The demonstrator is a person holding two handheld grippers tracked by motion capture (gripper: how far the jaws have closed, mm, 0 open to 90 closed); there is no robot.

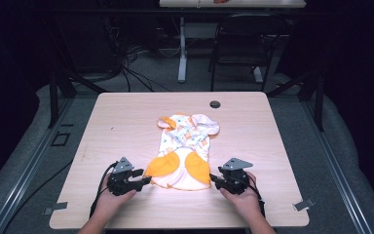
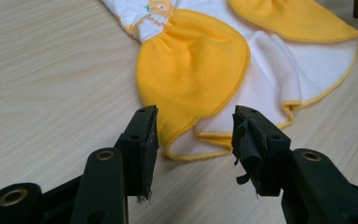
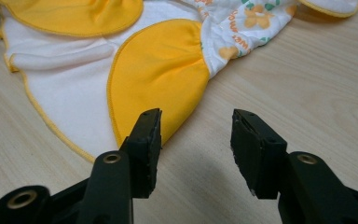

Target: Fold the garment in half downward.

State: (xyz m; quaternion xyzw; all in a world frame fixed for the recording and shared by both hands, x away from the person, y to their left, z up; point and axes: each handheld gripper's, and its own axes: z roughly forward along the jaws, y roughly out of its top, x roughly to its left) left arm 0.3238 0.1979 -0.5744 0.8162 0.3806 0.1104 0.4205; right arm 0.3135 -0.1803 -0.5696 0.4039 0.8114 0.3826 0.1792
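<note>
a small garment [image 1: 185,151], white with orange panels and a printed top, lay flat on the bench [image 1: 126,122], its hem toward the near edge. the left gripper [image 1: 143,181] sat just beside the hem's left orange panel [image 2: 191,70], jaws apart and holding nothing. the right gripper [image 1: 213,179] sat at the hem's right side, jaws likewise apart and empty.

The high view is looking forward and down over the table [image 1: 126,122]. Both gripper views are sitting low and close, facing inward, sharing the garment's [image 2: 191,70] orange-and-white hem.
</note>
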